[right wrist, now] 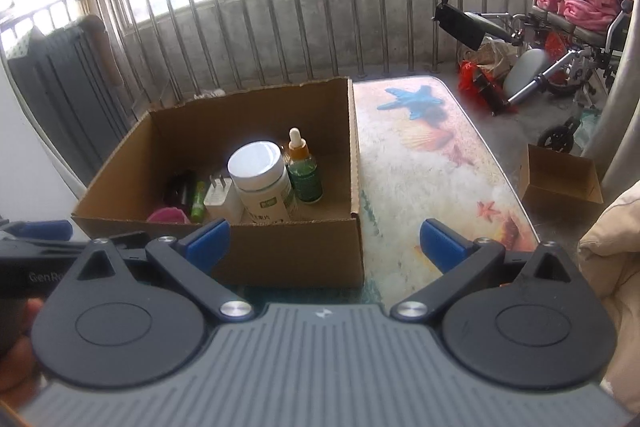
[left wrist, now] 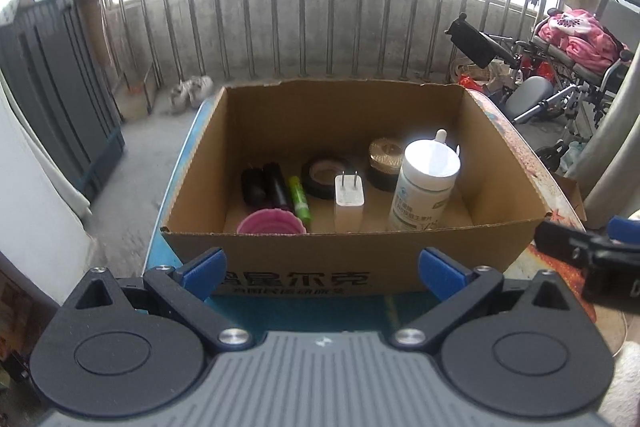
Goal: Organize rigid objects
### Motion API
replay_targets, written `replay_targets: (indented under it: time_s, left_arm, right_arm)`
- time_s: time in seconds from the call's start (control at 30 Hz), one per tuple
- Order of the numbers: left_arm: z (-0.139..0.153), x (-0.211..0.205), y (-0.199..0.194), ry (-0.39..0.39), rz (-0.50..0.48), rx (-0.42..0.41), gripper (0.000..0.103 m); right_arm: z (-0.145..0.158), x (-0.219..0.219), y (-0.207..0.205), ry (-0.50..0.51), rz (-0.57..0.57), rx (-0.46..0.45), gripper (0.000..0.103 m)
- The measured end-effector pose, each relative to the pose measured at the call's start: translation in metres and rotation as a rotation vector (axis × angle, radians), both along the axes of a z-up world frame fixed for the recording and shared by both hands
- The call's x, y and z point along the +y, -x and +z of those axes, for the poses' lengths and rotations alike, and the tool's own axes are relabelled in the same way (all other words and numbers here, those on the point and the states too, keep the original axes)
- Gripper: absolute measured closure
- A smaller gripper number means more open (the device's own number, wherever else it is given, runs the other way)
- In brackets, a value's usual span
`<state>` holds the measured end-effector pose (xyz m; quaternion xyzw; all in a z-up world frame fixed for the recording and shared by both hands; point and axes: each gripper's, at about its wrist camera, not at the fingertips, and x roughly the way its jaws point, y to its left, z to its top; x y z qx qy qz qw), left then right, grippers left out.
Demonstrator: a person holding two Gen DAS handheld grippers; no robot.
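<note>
An open cardboard box (left wrist: 360, 255) (right wrist: 288, 255) stands on a small table with a seashell print (right wrist: 432, 163). Inside it are a white pill bottle (left wrist: 424, 183) (right wrist: 262, 183), a green dropper bottle (right wrist: 305, 173), a white charger plug (left wrist: 350, 201) (right wrist: 222, 201), a black tape roll (left wrist: 322, 175), a gold-topped jar (left wrist: 385, 159), a green tube (left wrist: 300, 203), dark cylinders (left wrist: 264, 185) and a pink cup (left wrist: 272, 223). My left gripper (left wrist: 322, 271) is open and empty before the box's near wall. My right gripper (right wrist: 324, 245) is open and empty at the box's near right corner.
A metal railing (left wrist: 304, 19) runs behind the table. A wheelchair with pink blankets (right wrist: 576, 11) stands at the right. A small cardboard box (right wrist: 560, 179) sits on the floor right of the table. A dark folded panel (left wrist: 56, 75) leans at the left.
</note>
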<state>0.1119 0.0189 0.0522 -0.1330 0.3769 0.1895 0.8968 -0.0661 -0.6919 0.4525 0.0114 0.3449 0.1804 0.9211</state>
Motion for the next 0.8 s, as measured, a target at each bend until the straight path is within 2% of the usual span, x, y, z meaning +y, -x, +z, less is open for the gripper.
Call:
replay_targets:
  time_s: [0.13, 0.4, 0.8]
  left_arm:
    - [0.0, 0.002, -0.003, 0.022, 0.01, -0.006, 0.0]
    - [-0.004, 0.002, -0.011, 0.014, 0.012, 0.0, 0.0]
    - [-0.005, -0.001, -0.01, -0.026, 0.01, 0.015, 0.001]
  right_arm:
    - [-0.005, 0.011, -0.006, 0.009, 0.031, 0.02, 0.001]
    - [-0.009, 0.019, -0.017, 0.027, 0.036, 0.029, 0.001]
    - [-0.01, 0.018, -0.016, 0.036, 0.039, 0.032, 0.001]
